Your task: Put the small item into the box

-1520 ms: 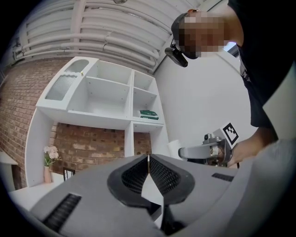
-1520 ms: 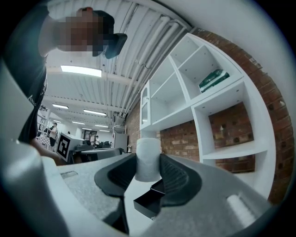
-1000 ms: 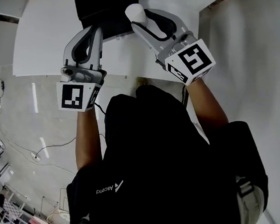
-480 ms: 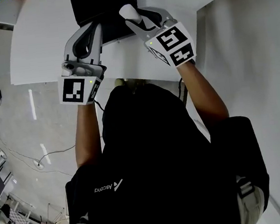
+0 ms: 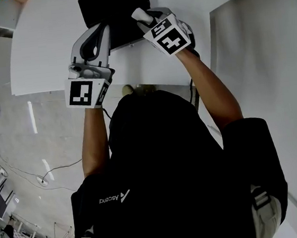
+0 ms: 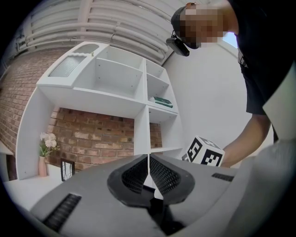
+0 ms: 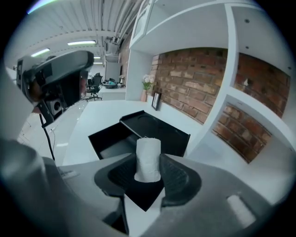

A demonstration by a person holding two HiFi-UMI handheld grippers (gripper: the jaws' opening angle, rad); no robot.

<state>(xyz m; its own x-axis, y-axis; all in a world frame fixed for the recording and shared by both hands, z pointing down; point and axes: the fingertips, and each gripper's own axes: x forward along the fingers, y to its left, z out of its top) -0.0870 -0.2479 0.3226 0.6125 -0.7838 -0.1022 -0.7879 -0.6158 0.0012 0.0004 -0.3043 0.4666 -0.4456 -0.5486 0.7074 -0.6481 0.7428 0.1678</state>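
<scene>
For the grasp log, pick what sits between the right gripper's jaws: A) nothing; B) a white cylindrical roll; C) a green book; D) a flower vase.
B: the right gripper view shows the jaws of the right gripper pressed on an upright white roll, with the open black box beyond.

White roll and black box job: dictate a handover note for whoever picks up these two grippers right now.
Right gripper: shut on the small white cylindrical roll, tilted down toward the open black box on the white table.
Left gripper: shut, nothing between its jaws, by the box's near edge.
Done: roll is gripped and held at the box.
Left: lower the roll inside, open the right jaws, pull back.
</scene>
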